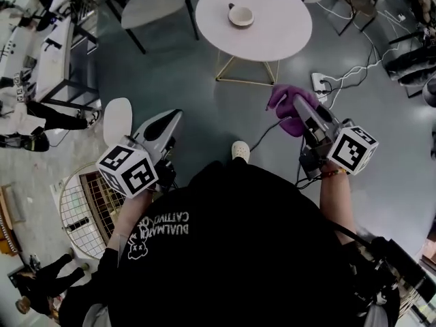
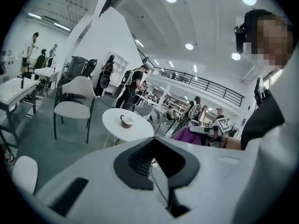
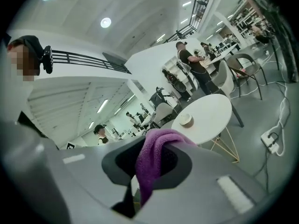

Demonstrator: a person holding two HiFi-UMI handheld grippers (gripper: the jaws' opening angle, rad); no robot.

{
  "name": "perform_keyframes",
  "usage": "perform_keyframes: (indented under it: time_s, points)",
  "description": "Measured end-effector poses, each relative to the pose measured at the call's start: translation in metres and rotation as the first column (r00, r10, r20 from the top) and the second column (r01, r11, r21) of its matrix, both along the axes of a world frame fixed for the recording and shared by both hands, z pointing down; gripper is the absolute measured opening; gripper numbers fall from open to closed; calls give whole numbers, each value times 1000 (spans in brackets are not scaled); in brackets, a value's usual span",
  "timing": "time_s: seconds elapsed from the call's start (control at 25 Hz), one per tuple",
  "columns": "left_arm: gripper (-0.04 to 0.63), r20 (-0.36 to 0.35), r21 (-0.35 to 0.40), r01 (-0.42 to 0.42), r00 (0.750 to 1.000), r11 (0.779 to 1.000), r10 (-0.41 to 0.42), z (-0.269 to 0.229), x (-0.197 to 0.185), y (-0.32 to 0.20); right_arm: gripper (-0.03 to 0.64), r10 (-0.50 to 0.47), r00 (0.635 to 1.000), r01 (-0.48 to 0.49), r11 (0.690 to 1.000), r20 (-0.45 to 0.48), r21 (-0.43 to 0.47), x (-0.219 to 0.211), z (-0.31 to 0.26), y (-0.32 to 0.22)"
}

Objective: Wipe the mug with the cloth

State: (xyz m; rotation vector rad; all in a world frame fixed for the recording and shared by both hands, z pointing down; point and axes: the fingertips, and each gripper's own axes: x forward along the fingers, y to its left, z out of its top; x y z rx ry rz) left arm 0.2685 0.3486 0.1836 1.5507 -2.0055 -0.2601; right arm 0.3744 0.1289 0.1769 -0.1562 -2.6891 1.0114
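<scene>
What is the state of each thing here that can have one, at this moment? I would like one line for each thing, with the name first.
left tool: shut, holds nothing.
right tool: shut on the cloth.
cloth: bunched, hanging out of the right tool.
mug: upright on the round table, touched by neither tool.

mug (image 1: 240, 15) contents too small, cloth (image 3: 156, 148) end hidden between right tongs (image 3: 144, 171)

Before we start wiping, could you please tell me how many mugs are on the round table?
1. The mug stands alone on the round white table, near its middle in the head view. No other mug is visible there.
</scene>
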Motion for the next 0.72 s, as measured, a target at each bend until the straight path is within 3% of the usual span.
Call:
perform_keyframes:
  time_s: [0.16, 0.36, 0.52, 0.72]
  points:
    - [3, 79, -9, -28, 996, 1000, 28, -6, -12, -30, 41, -43, 999, 43, 999, 1, 9, -27, 9, -13]
    - [3, 55, -18, 13, 998, 1000, -12, -6, -56, -70, 41, -85, 996, 85, 996, 5, -5, -82, 4, -56]
    - [3, 106, -10, 72, 992, 997, -70, -17, -73, -64, 41, -101, 995, 101, 995, 19, -8, -95, 5, -68]
    - [3, 97, -38, 134, 987, 990, -130, -3, -99, -48, 41, -129, 991, 129, 992, 26, -11, -124, 20, -68]
